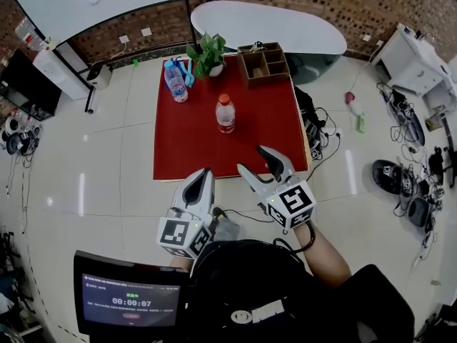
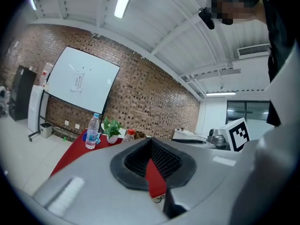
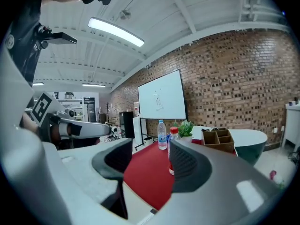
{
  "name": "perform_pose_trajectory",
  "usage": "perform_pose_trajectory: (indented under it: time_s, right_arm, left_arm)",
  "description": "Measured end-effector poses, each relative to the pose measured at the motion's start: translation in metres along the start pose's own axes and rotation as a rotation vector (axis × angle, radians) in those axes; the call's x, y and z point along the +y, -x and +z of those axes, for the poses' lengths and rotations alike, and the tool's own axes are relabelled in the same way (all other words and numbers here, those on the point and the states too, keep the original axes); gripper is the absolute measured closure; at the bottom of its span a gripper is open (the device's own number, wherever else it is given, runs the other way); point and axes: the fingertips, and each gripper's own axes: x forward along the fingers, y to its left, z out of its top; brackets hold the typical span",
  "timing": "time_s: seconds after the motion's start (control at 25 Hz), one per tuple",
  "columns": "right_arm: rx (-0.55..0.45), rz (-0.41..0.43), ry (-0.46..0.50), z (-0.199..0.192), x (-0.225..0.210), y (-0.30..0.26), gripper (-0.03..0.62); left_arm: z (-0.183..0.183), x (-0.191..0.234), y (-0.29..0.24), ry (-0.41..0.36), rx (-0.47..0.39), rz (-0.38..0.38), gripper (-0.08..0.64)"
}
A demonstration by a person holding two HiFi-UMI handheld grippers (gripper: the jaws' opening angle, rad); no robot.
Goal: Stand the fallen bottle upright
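A red-capped bottle [image 1: 225, 113] stands upright near the middle of the red table [image 1: 193, 148]. In the right gripper view the bottle [image 3: 173, 136] is partly hidden behind a jaw. A blue-capped bottle [image 1: 175, 81] stands upright at the table's far left. No bottle lies on its side in any view. My left gripper [image 1: 205, 179] is shut and empty, just short of the table's near edge. My right gripper [image 1: 255, 161] is open and empty over the near edge, well short of the red-capped bottle.
A potted plant [image 1: 208, 54] and a wooden organizer [image 1: 263, 63] stand at the table's far edge. A white curved counter [image 1: 271, 27] lies beyond. Cables and gear [image 1: 407, 170] litter the floor at right. A monitor [image 1: 128, 300] sits close by at the lower left.
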Motion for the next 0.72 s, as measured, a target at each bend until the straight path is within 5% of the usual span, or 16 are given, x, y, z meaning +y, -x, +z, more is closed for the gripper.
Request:
perform_pose_trajectory:
  time_s: [0.44,0.72]
  right_arm:
    - [-0.077,0.077,-0.021,-0.008,0.041,0.115,0.348]
    - [-0.042,0.067,-0.048,-0.022,0.062,0.143,0.348]
  left_arm:
    - [-0.019,-0.107,0.071,-0.067,-0.015,0.071,0.552]
    - [-0.020,-0.130,0.093,-0.064,-0.018,0.043,0.554]
